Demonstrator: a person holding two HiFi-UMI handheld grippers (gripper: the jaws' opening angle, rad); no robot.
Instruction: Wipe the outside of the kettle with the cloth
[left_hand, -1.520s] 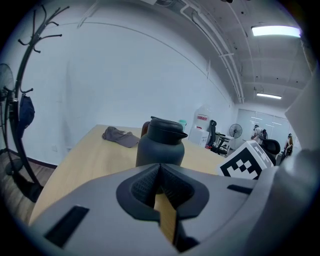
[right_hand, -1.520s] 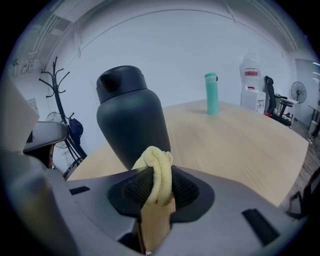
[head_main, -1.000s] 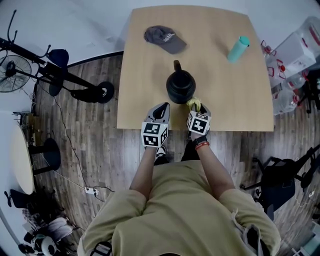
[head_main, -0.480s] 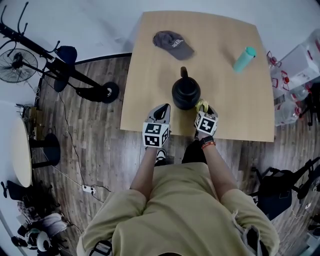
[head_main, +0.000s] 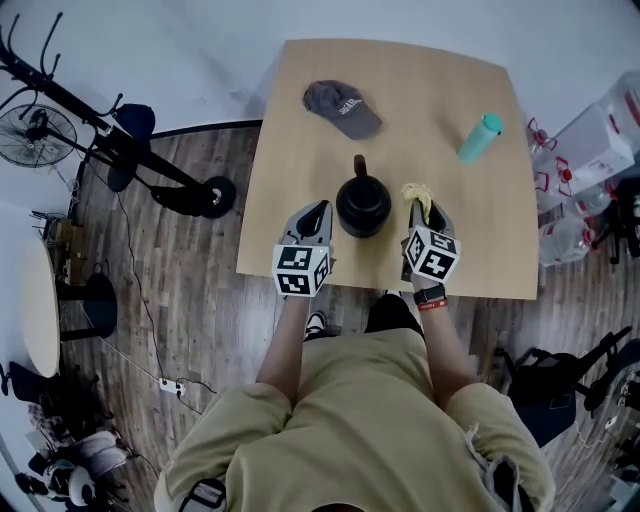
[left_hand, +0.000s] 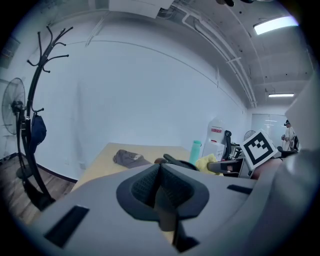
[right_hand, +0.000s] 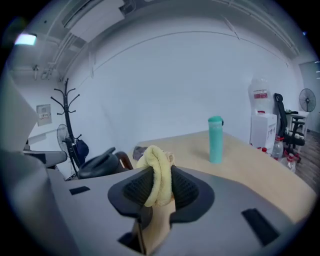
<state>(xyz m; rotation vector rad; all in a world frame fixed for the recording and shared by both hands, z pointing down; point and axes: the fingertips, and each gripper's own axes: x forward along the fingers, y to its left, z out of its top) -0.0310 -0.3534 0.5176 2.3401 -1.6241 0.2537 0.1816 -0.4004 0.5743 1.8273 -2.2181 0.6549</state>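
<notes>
The right gripper (right_hand: 159, 189) is seen clamped on the yellow cloth (right_hand: 156, 175), a fold of which is squeezed between its jaws. The left gripper (left_hand: 159, 186) is held with its jaws pressed together and nothing between them. Compared with half a second ago, the right gripper (head_main: 424, 212) is found carried forward along the right flank of the black kettle (head_main: 362, 205), and the cloth (head_main: 415, 195), earlier tucked against the kettle's near right side, is now set slightly apart from it. The left gripper (head_main: 318, 208) is likewise brought up level with the kettle on its left. On the wooden table (head_main: 450, 85) are counted one kettle, one cloth, one grey cap (head_main: 342, 108) and one teal bottle (head_main: 479, 138); two grippers are counted.
</notes>
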